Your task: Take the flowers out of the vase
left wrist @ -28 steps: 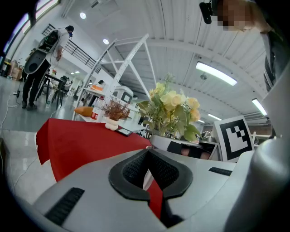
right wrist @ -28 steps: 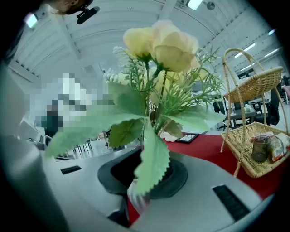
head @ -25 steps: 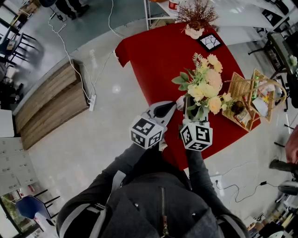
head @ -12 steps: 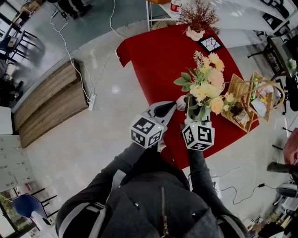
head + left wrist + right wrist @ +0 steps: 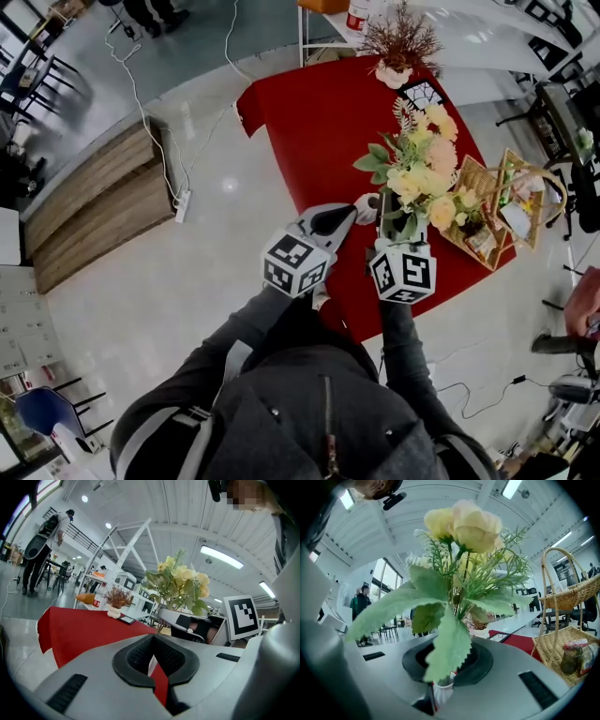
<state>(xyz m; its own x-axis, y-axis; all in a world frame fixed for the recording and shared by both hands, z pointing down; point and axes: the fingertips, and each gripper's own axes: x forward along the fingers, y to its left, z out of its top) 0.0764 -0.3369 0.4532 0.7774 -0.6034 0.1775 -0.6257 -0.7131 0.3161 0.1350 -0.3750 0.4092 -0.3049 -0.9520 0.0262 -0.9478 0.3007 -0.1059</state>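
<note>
A bouquet of cream and yellow flowers (image 5: 417, 178) with green leaves stands over the red table (image 5: 319, 112). My right gripper (image 5: 384, 220) is shut on its stems low down. In the right gripper view the blooms (image 5: 464, 527) tower above the jaws, and a white ribbed piece (image 5: 443, 692) shows under a leaf between them. My left gripper (image 5: 352, 214) lies beside it at the table's near edge, jaws shut with nothing between them. A small white object (image 5: 366, 207) sits at its tip; I cannot tell whether it is the vase. In the left gripper view the flowers (image 5: 180, 581) are off to the right.
A wicker basket (image 5: 492, 202) with jars stands right of the bouquet. A pot of dried brown flowers (image 5: 398, 42) and a black square plate (image 5: 424, 92) sit at the table's far end. A wooden bench (image 5: 103, 206) and cables lie on the floor to the left.
The bouquet and my right gripper have risen a little. The left gripper has stayed in place.
</note>
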